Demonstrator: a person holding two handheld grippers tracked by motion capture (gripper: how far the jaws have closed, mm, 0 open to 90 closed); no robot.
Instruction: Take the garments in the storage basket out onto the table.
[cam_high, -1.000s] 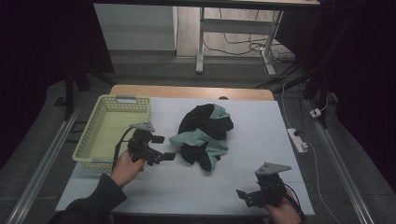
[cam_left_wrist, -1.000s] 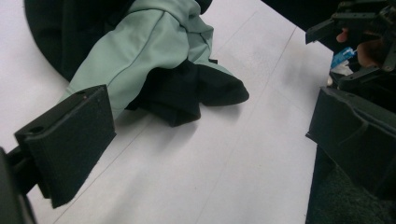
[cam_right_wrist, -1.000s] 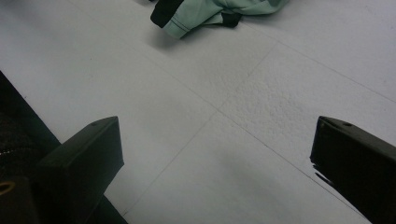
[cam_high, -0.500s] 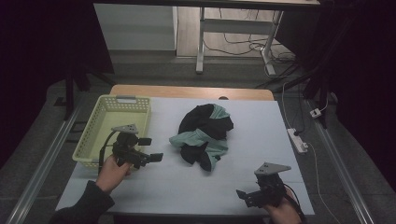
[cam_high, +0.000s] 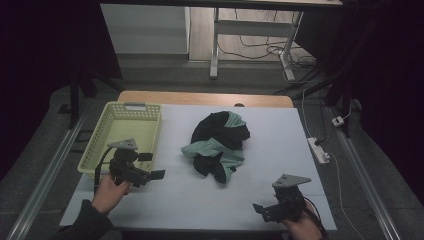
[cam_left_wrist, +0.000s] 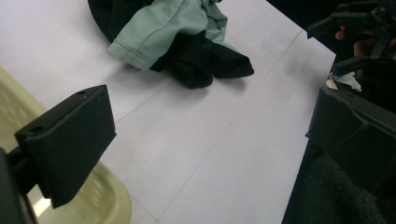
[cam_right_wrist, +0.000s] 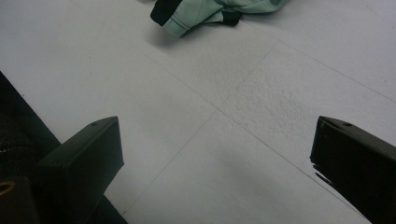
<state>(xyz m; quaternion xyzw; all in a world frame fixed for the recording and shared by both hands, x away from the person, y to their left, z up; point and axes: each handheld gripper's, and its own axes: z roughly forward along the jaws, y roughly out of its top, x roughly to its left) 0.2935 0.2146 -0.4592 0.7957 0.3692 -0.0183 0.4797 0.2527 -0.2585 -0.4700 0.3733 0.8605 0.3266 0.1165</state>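
A crumpled pile of black and mint-green clothes (cam_high: 218, 142) lies in the middle of the white table cover (cam_high: 190, 200). My left gripper (cam_high: 151, 166) hovers open by the near right corner of the yellow basket (cam_high: 107, 130), well left of the pile, with nothing between its jaws. The left gripper view looks past that open gripper (cam_left_wrist: 210, 140) at the clothes (cam_left_wrist: 163, 37), the basket's corner (cam_left_wrist: 109, 203) and the other gripper (cam_left_wrist: 364, 28). My right gripper (cam_high: 262, 210) rests open at the table's near right edge. In its own view that right gripper (cam_right_wrist: 215, 158) stands open over bare cover, the garment's hem (cam_right_wrist: 196, 14) ahead.
The basket looks empty inside. A white power strip (cam_high: 318, 150) lies along the table's right edge with its cable trailing off. A wooden strip (cam_high: 205, 98) borders the far edge, with desk legs (cam_high: 215, 45) and cables on the floor beyond.
My left gripper has drawn back leftward from the clothes to the basket's near corner, still open. The right gripper and the clothes have stayed put.
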